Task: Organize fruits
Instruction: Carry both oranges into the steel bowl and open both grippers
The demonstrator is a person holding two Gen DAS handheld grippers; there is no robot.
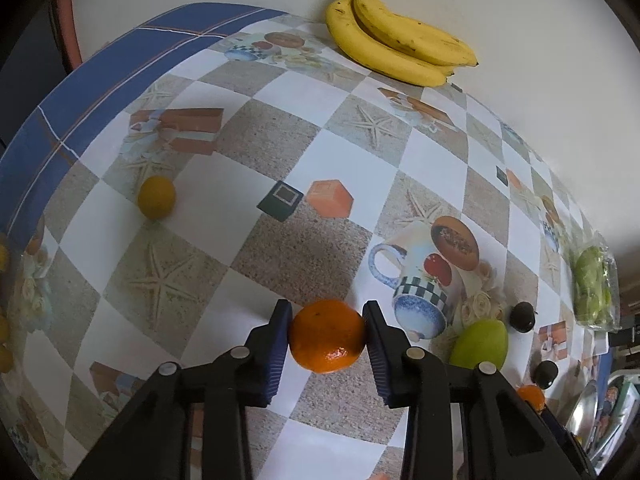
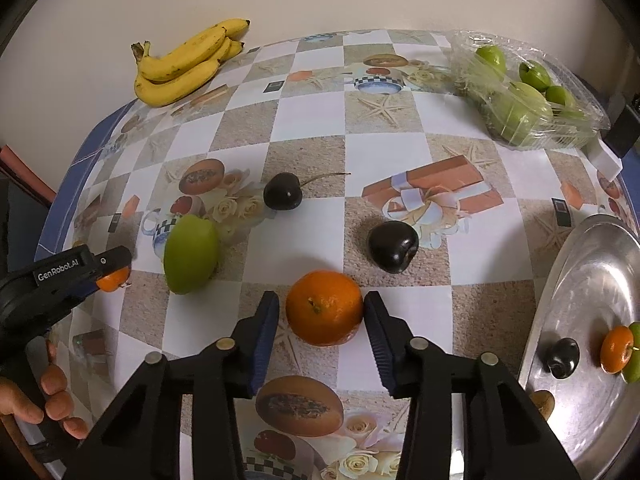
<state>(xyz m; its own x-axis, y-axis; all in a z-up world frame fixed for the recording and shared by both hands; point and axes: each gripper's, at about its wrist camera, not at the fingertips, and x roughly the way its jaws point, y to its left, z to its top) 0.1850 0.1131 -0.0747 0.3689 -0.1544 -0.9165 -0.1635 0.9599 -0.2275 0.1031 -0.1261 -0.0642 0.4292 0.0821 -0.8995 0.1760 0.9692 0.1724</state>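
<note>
You're at a home dining table pushed against a plain wall.

The table (image 2: 400, 152) wears a wipe-clean oilcloth (image 1: 256, 132) printed with mugs, gift boxes and starfish on checks, bordered in blue. Loose household fruit lies on it: a bunch of bananas (image 2: 182, 64) by the wall, a torn plastic bag of green fruit (image 2: 524, 96), dark cherries (image 2: 282, 191), and a steel serving tray (image 2: 592, 280) at your right edge.

Soft even light, sharp focus, strong fisheye bending at edges.
</note>
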